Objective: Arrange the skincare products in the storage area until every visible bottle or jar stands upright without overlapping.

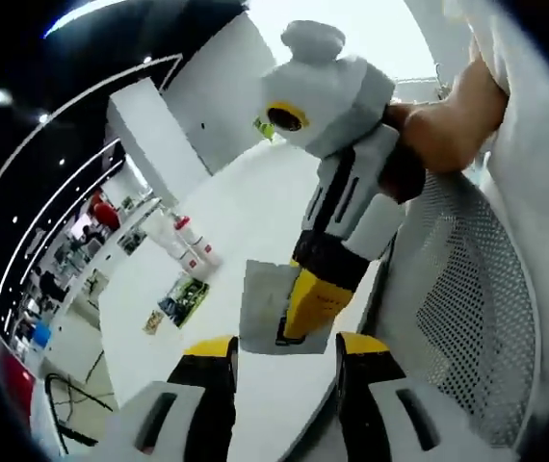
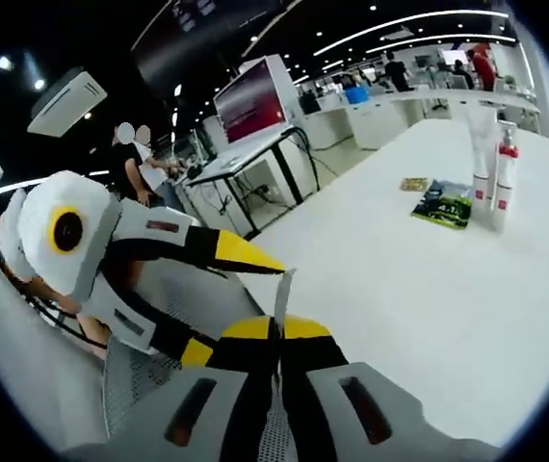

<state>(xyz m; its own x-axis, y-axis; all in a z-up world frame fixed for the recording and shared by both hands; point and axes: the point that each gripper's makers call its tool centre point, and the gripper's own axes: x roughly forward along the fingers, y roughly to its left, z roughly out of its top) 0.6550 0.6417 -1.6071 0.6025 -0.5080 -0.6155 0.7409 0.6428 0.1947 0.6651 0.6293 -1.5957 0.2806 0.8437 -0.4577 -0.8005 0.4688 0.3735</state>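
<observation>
Right gripper (image 2: 276,351) is clamped on a thin grey sheet (image 2: 281,298); your left gripper (image 1: 284,371) is spread, its jaws just short of that sheet. Bottles (image 2: 491,183) stand upright well ahead across the table (image 2: 400,289), right gripper nearer.

Two slim white skincare bottles stand upright on the white table. In the right gripper view they stand close side by side: the taller bottle (image 2: 480,154) has a plain white top and a small red mark low on its body, and the red-capped bottle (image 2: 504,178) stands just beside it, also with a red mark. In the left gripper view the pair appears tilted by the camera's roll, the taller bottle (image 1: 172,239) next to the red-capped bottle (image 1: 196,241). Their labels are too small to read.
</observation>
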